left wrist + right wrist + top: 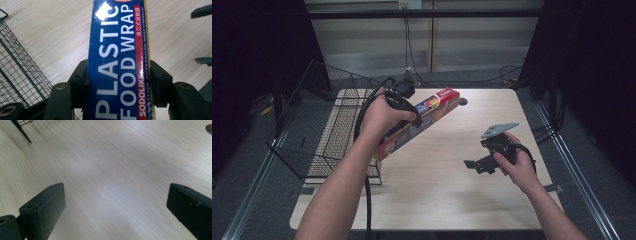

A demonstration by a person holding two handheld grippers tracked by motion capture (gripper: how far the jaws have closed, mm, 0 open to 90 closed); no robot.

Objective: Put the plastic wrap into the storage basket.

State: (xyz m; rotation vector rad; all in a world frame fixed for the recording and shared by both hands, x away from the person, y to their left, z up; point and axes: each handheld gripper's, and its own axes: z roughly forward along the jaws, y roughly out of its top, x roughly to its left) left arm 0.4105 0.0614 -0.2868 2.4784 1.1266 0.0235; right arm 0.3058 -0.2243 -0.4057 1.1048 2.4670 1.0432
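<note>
In the high view, the left hand [384,116] reaches to the upper centre of the frame. Its left gripper [404,107] has both jaws clamped on the plastic wrap box [422,122], held tilted beside the wire basket [329,130]. At the right, the right gripper [479,162] hovers above the table [442,190], jaws wide apart.

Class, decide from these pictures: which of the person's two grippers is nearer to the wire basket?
Left. The left gripper, clamped on the plastic wrap box, is held just beside the wire basket at the table's left. The right gripper hovers open far across the table.
</note>
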